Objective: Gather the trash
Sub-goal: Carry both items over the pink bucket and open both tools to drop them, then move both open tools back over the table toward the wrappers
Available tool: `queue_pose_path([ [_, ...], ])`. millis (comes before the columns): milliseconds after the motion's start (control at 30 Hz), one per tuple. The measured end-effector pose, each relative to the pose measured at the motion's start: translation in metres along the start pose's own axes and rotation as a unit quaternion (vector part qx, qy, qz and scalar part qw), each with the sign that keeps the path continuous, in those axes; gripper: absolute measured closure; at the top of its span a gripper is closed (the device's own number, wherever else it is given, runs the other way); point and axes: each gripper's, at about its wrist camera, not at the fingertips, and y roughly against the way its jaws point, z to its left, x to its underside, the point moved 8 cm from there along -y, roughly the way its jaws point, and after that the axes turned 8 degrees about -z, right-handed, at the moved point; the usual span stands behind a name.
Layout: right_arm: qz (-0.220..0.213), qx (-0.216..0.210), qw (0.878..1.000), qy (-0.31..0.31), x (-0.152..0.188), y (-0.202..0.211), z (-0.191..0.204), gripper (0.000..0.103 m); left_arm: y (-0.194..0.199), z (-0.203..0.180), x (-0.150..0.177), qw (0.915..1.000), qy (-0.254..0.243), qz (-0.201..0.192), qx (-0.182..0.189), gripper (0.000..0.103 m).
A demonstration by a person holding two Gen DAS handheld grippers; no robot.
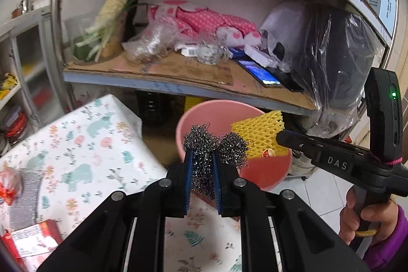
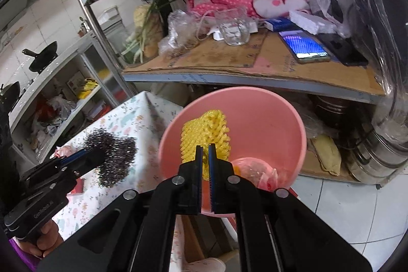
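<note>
A: Two tongs in view, both loaded. Left tongs [image 1: 202,165] are clamped on a steel wool scourer [image 1: 216,144]: grey, wiry, springy tangle, bulging past the blue ribbed pads.

B: Right tongs [image 2: 205,157]?

A: Nearly closed, pinching a yellow foam net [image 2: 204,137], soft honeycomb mesh, over the pink plastic bin [image 2: 280,119]. Round, smooth-walled bin, on the floor under the shelf; crumpled wrappers lie in it.

B: Scourer's place?

A: At the bin's near-left rim, above the edge of the counter [image 1: 84,139], which wears a floral printed cloth.

B: Legible writing?

A: "DAS" on the right tool's arm; "GenRobot.AI" on the left's. A phone [image 2: 303,46] on the cardboard-lined shelf glows blue, unreadable.
</note>
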Motion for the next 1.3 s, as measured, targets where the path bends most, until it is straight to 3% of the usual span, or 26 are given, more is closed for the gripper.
queue_pose_path([
  [333,0.022,0.019,1.000,-0.009,0.014,-0.013,-0.017,0.098,-0.045,-0.018,0.020,0.9989,-0.006,0.043,0.016,0.089],
  [667,0.032,0.032,0.999,-0.011,0.021,-0.019,-0.023,0.098,-0.067,-0.025,0.032,0.9978,-0.011,0.061,0.022,0.087],
  [1100,0.055,0.043,0.997,-0.025,0.028,-0.027,-0.030,0.097,-0.070,-0.023,0.034,0.9973,-0.001,0.071,0.021,0.069],
  [1300,0.053,0.039,0.998,-0.022,0.028,-0.026,-0.027,0.077,-0.064,-0.024,0.034,0.9975,-0.004,0.066,0.022,0.062],
])
